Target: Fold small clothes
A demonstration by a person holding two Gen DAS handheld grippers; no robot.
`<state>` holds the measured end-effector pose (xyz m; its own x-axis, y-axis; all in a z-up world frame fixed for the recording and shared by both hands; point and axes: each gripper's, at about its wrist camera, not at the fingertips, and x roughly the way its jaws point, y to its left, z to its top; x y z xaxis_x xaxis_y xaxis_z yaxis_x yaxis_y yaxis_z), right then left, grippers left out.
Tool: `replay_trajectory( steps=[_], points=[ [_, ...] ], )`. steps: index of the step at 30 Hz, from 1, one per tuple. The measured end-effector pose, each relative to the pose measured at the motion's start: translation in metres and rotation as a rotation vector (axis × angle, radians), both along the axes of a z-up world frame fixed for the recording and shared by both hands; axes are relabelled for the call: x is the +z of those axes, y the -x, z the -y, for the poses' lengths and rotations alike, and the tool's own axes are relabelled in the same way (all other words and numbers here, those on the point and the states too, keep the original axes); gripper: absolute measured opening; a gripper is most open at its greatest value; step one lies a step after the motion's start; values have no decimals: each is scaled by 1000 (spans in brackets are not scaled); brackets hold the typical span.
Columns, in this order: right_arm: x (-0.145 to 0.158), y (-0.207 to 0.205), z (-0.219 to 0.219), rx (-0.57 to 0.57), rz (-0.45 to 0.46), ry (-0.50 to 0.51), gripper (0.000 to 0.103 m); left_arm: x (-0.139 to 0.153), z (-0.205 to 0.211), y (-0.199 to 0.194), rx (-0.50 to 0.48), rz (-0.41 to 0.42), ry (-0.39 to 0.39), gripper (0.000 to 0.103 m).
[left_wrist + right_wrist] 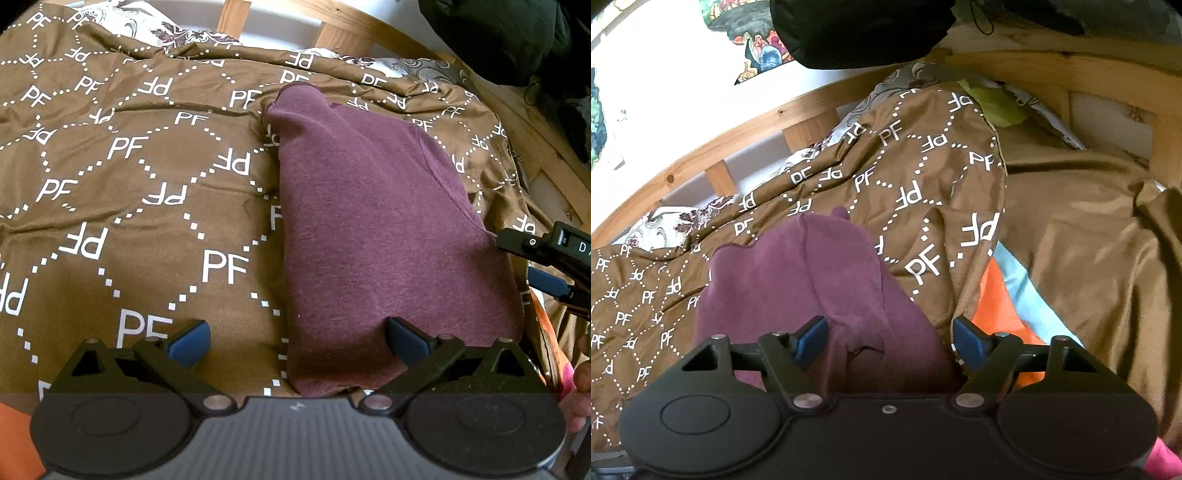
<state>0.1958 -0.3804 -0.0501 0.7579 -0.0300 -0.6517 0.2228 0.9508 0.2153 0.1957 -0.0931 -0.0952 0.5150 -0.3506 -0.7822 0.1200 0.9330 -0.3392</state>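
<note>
A small maroon garment (376,229) lies folded lengthwise on the brown "PF" bedspread (129,177). My left gripper (297,345) is open, its blue pads straddling the garment's near left edge, holding nothing. The right gripper shows at the right edge of the left wrist view (554,258), beside the garment's right side. In the right wrist view the garment (798,280) lies bunched under my right gripper (890,343), which is open over its near end with nothing between the pads.
A wooden bed frame (701,158) runs along the far side. Floral pillows (177,33) lie at the head. Orange and light-blue cloth (1001,306) lies right of the garment. A dark bag (857,29) hangs above. A plain brown sheet (1089,240) lies to the right.
</note>
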Motion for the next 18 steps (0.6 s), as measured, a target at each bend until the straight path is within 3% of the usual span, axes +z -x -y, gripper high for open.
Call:
replay_trajectory(
  steps=[4,7,10,14,18],
  points=[
    [3,6,5,-81,26,34,84,0,0,0,-1,0,1,103],
    [7,12,12,-114,75,25,83,0,0,0,-1,0,1,103],
    [8,12,10,-62,94,0,77,0,0,0,-1,0,1,103],
    [8,7,-2,29,91,11,61,0,0,0,-1,0,0,103],
    [4,1,-10,88,56,-2,51,1,-1,0,-1,0,0,103]
  ],
)
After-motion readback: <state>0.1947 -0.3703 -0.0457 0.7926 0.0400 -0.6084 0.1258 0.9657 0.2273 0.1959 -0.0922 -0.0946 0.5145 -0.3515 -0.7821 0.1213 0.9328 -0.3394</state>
